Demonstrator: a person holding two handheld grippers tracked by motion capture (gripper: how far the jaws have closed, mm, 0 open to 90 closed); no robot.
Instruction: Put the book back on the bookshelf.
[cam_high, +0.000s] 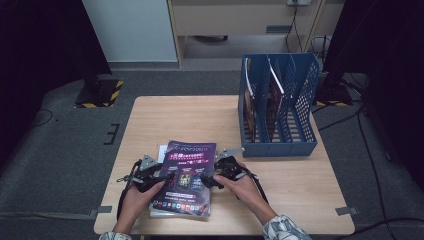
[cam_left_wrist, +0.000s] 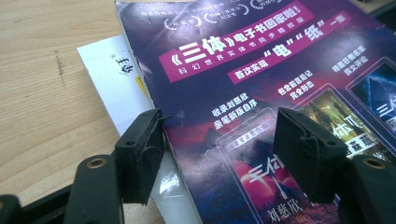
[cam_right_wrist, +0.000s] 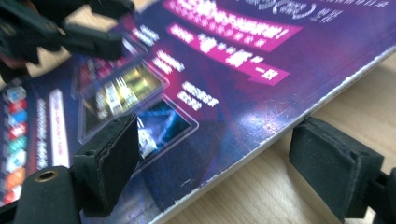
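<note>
A purple magazine (cam_high: 186, 175) lies on a small stack at the near middle of the bench (cam_high: 300, 190). The left tool (cam_left_wrist: 219, 154) and right tool (cam_right_wrist: 233, 168) are released, each straddling one side edge of the cover without pinching. For a sound lift, only the top magazine should be clamped, both sides together, before it is carried to the blue file rack (cam_high: 280, 105) at the far right.

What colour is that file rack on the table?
Blue: the file rack with slotted sides shows best in the high view.
</note>
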